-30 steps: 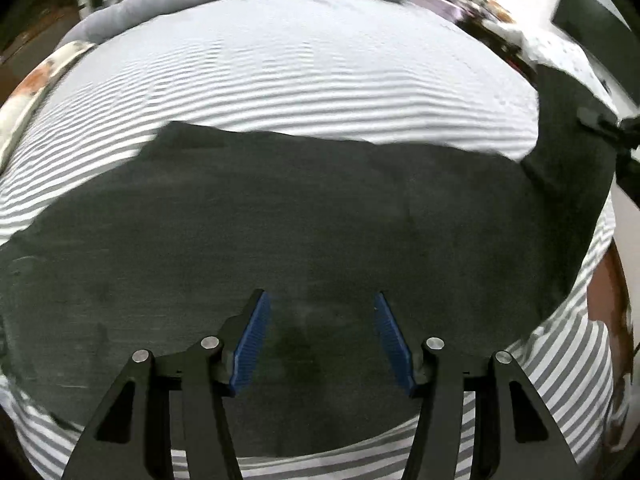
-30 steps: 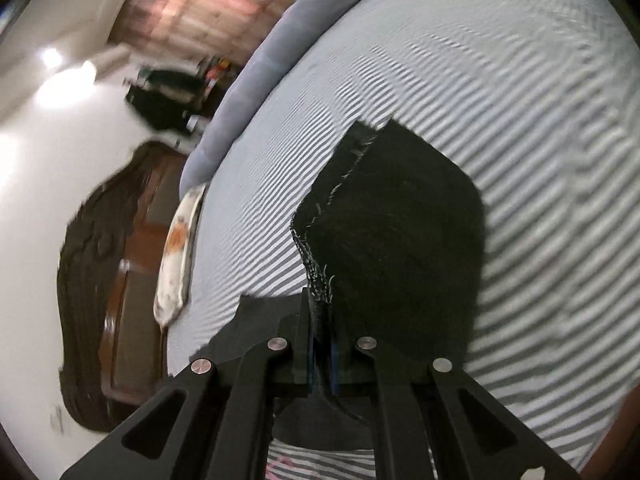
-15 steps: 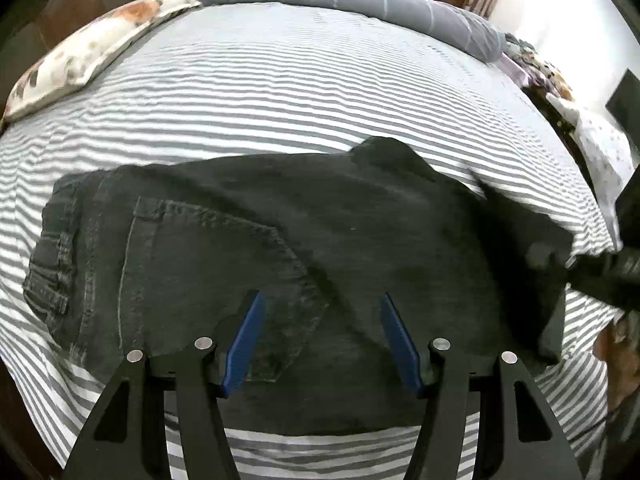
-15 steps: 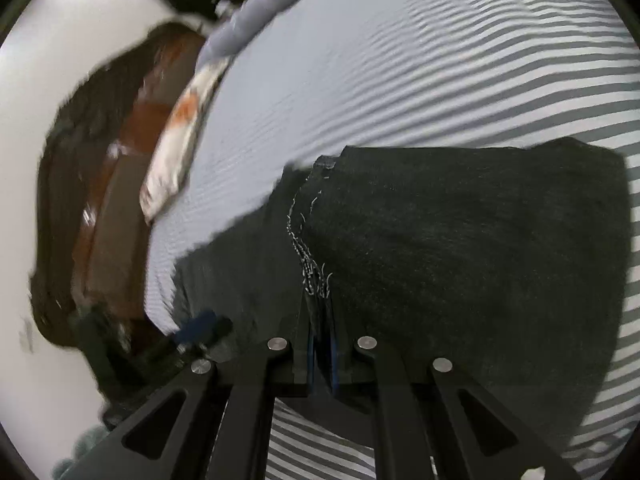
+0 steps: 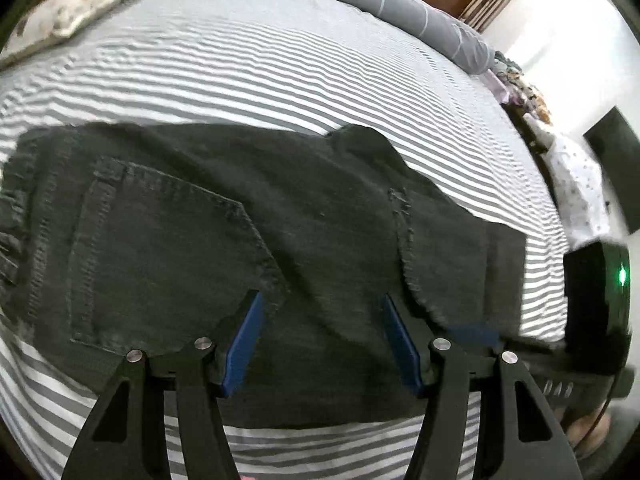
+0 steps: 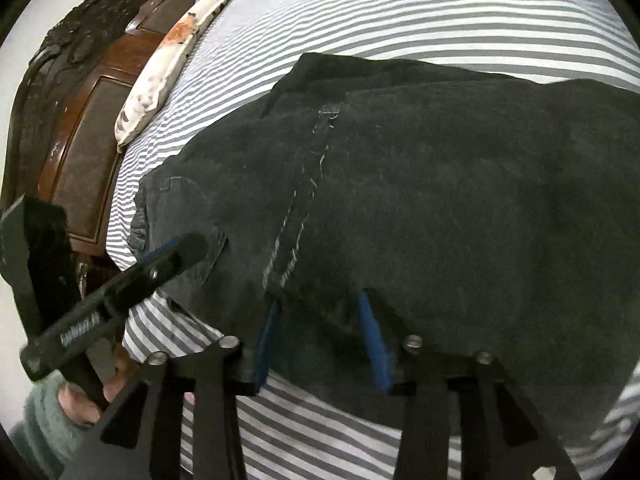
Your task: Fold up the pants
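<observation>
The dark pants are laid folded on the striped bed, spread just ahead of both tools – the left gripper and right gripper are held unclenched and empty above the near edge, presumably so the fold can settle.

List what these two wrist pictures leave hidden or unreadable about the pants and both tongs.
- Left wrist view: the pants' waistband runs off the left edge; the right tongs are blurred, their pads barely visible.
- Right wrist view: the pants are cut by the right edge; the layers beneath the fold are covered by the top one.
- Right wrist view: the left tongs are blurred and side-on, so their opening is unreadable there.
</observation>
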Demonstrator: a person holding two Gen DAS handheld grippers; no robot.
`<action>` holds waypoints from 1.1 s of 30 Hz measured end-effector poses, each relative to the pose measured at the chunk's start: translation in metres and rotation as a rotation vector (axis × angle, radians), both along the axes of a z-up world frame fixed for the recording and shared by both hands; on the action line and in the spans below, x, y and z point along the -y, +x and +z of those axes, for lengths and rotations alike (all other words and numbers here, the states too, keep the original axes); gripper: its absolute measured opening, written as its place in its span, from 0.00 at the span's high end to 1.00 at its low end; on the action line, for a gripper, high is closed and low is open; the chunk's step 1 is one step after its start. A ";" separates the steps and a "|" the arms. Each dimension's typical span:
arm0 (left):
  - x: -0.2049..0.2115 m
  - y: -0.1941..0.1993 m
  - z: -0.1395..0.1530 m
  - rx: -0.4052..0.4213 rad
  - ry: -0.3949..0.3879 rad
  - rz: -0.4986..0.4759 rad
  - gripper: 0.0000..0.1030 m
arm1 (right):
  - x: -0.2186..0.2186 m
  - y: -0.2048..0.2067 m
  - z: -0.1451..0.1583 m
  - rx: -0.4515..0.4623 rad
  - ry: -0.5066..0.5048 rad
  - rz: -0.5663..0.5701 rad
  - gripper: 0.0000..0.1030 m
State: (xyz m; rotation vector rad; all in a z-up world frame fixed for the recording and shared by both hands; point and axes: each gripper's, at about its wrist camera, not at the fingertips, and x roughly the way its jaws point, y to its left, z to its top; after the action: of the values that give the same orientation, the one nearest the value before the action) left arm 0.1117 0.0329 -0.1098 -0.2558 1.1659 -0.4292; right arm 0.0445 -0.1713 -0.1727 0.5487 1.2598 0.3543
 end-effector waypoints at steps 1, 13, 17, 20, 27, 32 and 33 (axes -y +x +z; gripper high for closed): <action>0.001 0.000 -0.001 -0.014 -0.028 -0.005 0.40 | 0.001 -0.009 0.000 0.002 0.006 -0.003 0.60; 0.048 0.009 -0.025 -0.119 -0.023 -0.096 0.35 | 0.036 -0.061 -0.028 -0.058 0.036 -0.176 0.61; 0.058 0.009 -0.024 -0.108 0.000 -0.096 0.31 | 0.057 -0.066 -0.029 -0.065 0.038 -0.264 0.61; 0.061 0.005 -0.021 -0.093 0.030 -0.100 0.31 | 0.076 -0.074 -0.030 -0.085 0.068 -0.350 0.61; 0.075 -0.003 -0.017 -0.076 0.096 -0.100 0.32 | 0.105 -0.088 -0.030 -0.100 0.093 -0.468 0.63; 0.091 -0.008 -0.017 -0.063 0.173 -0.125 0.39 | 0.113 -0.090 -0.029 -0.102 0.072 -0.509 0.63; 0.094 -0.008 -0.018 -0.063 0.186 -0.129 0.41 | 0.113 -0.090 -0.028 -0.102 0.071 -0.514 0.63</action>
State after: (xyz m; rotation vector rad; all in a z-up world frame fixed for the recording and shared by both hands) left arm 0.1039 -0.0615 -0.1275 -0.0323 1.2795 -0.4247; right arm -0.0459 -0.2843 -0.2011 0.9338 1.1573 -0.0617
